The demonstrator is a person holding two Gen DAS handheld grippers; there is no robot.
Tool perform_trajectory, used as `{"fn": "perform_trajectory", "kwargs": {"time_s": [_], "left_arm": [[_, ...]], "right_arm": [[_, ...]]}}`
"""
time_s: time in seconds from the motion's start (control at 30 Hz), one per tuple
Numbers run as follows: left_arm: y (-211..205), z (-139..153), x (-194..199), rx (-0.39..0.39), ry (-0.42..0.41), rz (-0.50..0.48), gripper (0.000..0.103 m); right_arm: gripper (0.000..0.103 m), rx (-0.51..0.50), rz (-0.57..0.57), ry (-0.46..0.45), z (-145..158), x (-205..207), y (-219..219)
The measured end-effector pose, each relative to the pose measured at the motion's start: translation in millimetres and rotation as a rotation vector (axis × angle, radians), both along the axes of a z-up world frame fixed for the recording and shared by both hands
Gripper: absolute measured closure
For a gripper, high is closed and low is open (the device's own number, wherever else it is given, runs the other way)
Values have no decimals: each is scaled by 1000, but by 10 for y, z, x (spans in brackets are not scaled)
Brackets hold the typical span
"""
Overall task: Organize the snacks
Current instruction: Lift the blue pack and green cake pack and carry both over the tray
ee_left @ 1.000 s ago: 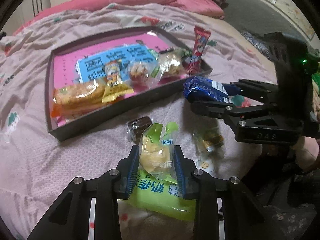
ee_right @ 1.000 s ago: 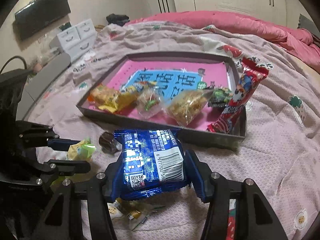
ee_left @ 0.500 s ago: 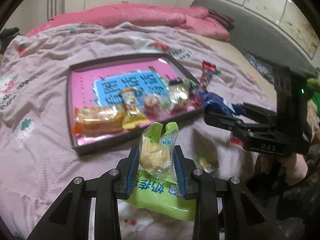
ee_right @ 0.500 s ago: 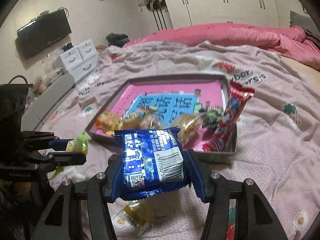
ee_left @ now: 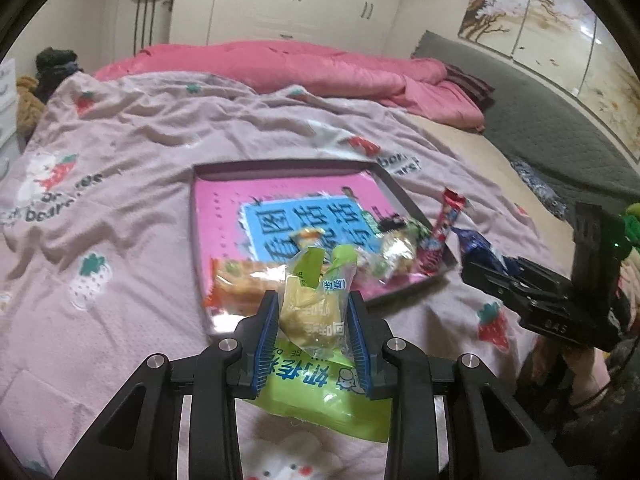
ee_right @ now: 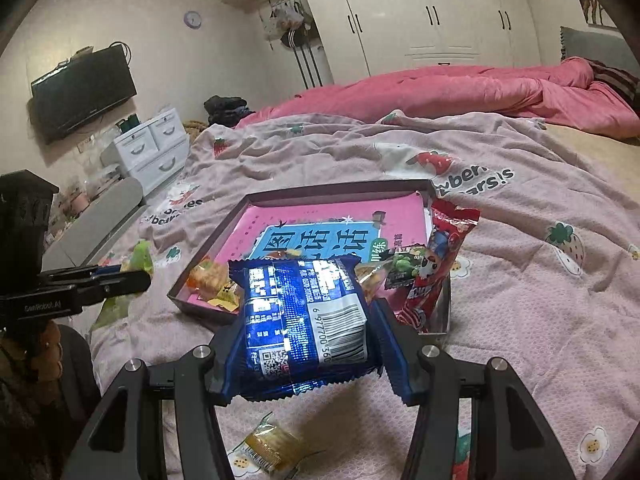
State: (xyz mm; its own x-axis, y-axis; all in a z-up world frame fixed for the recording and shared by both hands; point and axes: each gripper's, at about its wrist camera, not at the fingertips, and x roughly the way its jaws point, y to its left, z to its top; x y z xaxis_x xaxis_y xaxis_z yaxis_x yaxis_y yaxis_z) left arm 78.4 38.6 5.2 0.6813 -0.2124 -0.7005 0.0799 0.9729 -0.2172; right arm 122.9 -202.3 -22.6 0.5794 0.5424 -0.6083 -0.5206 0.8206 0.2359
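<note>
The shallow grey rectangular tray's far pink half lay open; snack packets crowded its near edge, seemingly without gaps.

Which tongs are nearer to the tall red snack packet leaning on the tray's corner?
Right. The right tongs are just before the red packet; the left tongs are further, across the tray.

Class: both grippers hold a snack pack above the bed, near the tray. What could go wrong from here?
1. The left gripper pinches only the middle of the green pack; its loose lower end may slip or swing.
2. The tray's near edge is crowded, so the blue pack could land on other snacks.
3. The red packet leans over the tray rim and could be knocked out.
</note>
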Motion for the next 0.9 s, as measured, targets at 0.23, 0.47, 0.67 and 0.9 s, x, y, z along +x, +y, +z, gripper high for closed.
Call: {"fn": "perform_trajectory", "kwargs": {"time_s": [0.23,0.47,0.67,0.9], "left_arm": [[129,-74,93,14,-12,35,68],[166,-120,140,48,-32,63,68],[151,-190,261,89,-48,72,68],[121,-319,412,93,-28,69,68]], "right_arm": [[46,-6,-6,-1,-9,12,9],[46,-17,-18,15,-60,58,24],[46,-21,-16,18,-71,96,41],[46,-18,-29,19,-87,146,36]]}}
